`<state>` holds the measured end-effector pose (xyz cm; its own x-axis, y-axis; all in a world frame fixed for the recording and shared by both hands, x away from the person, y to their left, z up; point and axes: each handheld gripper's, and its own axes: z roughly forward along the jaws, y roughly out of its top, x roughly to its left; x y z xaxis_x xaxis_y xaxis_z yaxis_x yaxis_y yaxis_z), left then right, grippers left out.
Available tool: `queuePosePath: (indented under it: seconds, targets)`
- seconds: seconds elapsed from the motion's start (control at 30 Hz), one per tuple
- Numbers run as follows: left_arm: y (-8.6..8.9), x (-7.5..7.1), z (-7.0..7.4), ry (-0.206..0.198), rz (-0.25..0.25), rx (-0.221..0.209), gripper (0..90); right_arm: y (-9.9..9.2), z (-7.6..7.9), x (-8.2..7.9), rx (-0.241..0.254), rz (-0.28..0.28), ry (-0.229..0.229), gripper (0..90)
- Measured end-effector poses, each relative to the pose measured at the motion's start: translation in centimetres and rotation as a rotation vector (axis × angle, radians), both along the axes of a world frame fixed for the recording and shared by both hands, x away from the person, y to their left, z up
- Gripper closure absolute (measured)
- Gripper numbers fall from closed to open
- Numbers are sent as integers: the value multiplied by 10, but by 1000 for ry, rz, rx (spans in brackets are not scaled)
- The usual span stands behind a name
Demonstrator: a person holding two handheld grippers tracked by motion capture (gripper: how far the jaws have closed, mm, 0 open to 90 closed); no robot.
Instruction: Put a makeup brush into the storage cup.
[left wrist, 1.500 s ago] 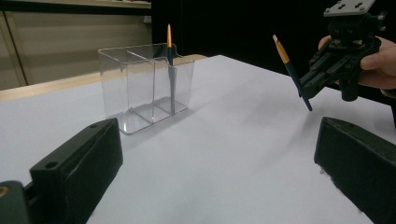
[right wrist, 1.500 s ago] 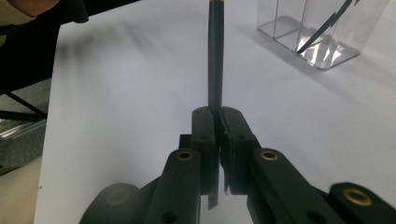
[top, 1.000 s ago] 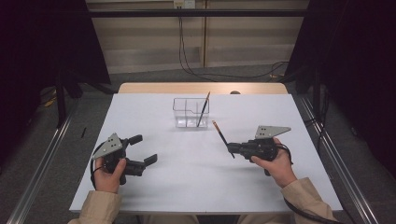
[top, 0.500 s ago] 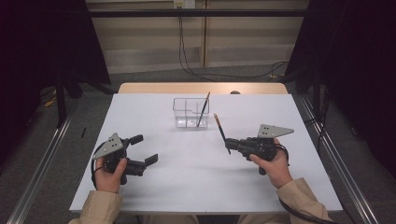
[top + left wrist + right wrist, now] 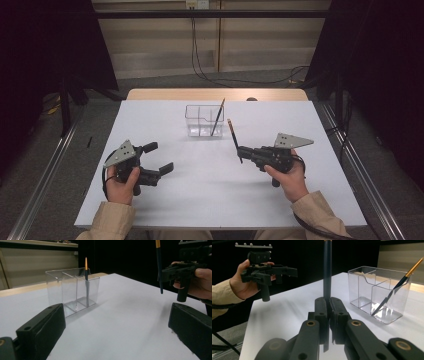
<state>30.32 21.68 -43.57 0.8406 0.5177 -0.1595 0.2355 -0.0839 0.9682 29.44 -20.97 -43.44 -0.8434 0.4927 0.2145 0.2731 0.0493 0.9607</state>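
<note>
A clear plastic divided box (image 5: 199, 120) stands at the far middle of the white table (image 5: 210, 195). A dark pencil with an orange end (image 5: 218, 117) leans in its right compartment. My right gripper (image 5: 241, 150) is shut on a second dark pencil (image 5: 233, 137), held nearly upright in front of and to the right of the box. In the right gripper view the pads (image 5: 321, 306) pinch that pencil (image 5: 327, 270), with the box (image 5: 362, 290) beyond. My left gripper (image 5: 160, 157) hovers open and empty at the left; its view shows the box (image 5: 72, 290) ahead.
A wooden strip (image 5: 215, 94) runs along the table's far edge. Metal rails (image 5: 350, 150) flank both sides, with cables (image 5: 240, 80) on the floor behind. Bare white tabletop lies between the two grippers and in front of the box.
The pencil in the right gripper has tipped slightly more upright, its top a bit higher. The left hand has stayed put.
</note>
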Motion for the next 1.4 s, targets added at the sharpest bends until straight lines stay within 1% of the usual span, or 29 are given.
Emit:
queuePosePath:
  seconds: [0.1,0.13,0.27,0.43,0.7,1.03,1.17,1.4]
  targets:
    - [-3,1,0,-1,-7,-4,9,0,1,0,9,1,-5,849]
    - [-4,2,1,-2,-11,4,9,0,1,0,10,-2,-7,849]
    - [-7,3,0,4,-16,3,8,0,-1,-1,30,-6,-2,849]
    - [-9,5,0,4,-22,5,9,2,-2,-1,43,-7,-14,849]
    - [-14,6,0,4,-27,2,9,9,0,-1,36,1,-22,849]
    - [-12,6,-1,5,-28,10,9,19,-1,1,31,25,-25,849]
    - [-13,6,-1,7,-30,11,9,24,0,2,37,37,-29,849]
    - [-14,6,-1,10,-35,7,9,25,0,3,40,39,-26,849]
